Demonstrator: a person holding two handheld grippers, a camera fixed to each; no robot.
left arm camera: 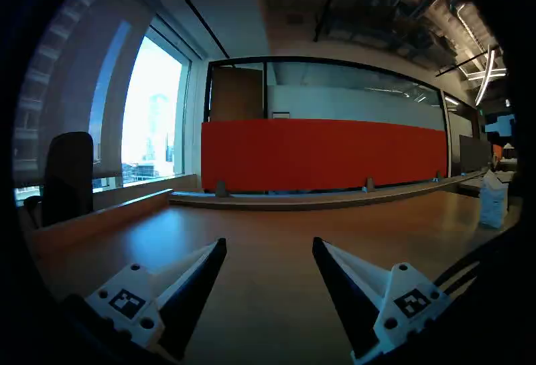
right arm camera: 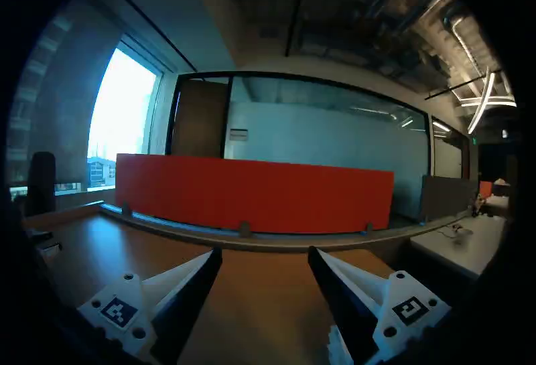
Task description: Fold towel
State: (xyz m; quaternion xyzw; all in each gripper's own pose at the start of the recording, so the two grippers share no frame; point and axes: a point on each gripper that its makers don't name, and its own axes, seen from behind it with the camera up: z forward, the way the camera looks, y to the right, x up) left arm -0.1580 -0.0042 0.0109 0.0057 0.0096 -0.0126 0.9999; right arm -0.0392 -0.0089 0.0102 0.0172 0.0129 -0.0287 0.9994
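In the left gripper view the left hand-held gripper (left arm camera: 268, 240) is spread wide over bare tabletop (left arm camera: 268, 311), aimed at a red divider (left arm camera: 321, 154). Which way the towel lies from it I cannot tell. In the right gripper view the right hand-held gripper (right arm camera: 264, 250) is likewise spread. A white scrap (right arm camera: 337, 346) beside its finger may be towel, so which arm is nearer stays unsure.
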